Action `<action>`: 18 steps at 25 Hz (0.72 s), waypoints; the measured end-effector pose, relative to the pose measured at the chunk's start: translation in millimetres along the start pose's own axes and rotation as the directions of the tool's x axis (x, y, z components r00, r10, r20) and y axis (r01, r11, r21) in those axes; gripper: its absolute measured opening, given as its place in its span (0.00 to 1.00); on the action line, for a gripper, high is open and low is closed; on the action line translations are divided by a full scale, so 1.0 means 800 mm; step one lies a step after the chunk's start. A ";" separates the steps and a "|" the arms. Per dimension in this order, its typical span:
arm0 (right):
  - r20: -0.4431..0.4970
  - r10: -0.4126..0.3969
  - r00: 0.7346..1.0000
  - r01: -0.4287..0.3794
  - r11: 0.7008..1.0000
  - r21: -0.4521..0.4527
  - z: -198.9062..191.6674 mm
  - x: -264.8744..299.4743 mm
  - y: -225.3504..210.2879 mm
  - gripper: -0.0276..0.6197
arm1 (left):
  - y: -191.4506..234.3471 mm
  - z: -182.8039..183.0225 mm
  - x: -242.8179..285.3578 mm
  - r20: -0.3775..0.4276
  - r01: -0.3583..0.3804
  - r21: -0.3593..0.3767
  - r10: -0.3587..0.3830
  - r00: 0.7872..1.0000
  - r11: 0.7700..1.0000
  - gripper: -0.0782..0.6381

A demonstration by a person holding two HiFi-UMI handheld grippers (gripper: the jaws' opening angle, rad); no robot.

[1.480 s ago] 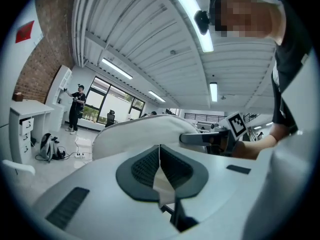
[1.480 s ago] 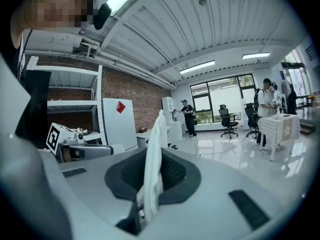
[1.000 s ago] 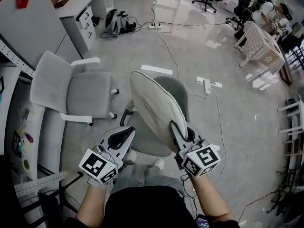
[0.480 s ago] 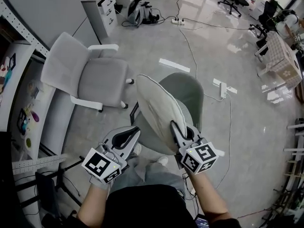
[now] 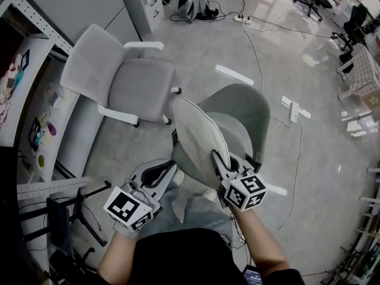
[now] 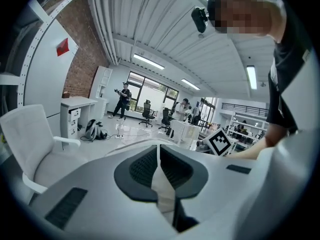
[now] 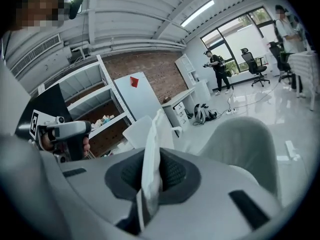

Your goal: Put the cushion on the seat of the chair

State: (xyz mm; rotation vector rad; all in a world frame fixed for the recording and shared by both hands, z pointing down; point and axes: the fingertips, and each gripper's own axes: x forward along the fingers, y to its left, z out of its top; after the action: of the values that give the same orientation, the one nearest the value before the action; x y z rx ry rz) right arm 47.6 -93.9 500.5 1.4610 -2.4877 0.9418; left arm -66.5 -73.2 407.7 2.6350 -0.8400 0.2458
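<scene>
The right gripper [image 5: 218, 158], clamped on the cushion's [image 5: 199, 136] lower edge, has lowered it, still upright, toward the grey-green chair's [image 5: 243, 105] seat. The left gripper [image 5: 168, 168], jaws together, follows alongside. Laying it flat remains.

Cushion [image 5: 199, 138] hides the near-left part of the chair seat [image 5: 240, 136]; distant people [image 6: 123, 100] too small to make out.

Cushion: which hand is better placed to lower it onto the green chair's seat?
Right. The right gripper grips the cushion above the green chair; the left gripper is shut, empty, beside it.
</scene>
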 end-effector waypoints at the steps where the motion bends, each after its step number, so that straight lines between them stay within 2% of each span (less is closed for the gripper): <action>1: 0.002 0.002 1.000 -0.002 1.000 0.004 -0.002 0.001 -0.002 0.10 | 0.001 -0.004 -0.001 -0.004 -0.007 -0.002 0.007 1.000 1.000 0.13; 13: 0.007 -0.102 0.995 0.101 0.994 0.043 -0.025 -0.014 -0.062 0.10 | -0.012 -0.035 0.005 -0.042 -0.025 -0.004 0.025 0.999 1.000 0.13; 18: 0.032 -0.107 0.994 0.103 0.987 0.120 -0.040 -0.027 -0.077 0.10 | -0.018 -0.042 0.013 -0.058 -0.027 -0.010 0.026 0.998 1.000 0.13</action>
State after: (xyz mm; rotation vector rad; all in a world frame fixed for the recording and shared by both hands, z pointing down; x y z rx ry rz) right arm 103.1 -80.7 546.1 1.6435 -2.3906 1.0677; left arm -51.8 -54.4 437.2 2.5949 -0.8555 0.3221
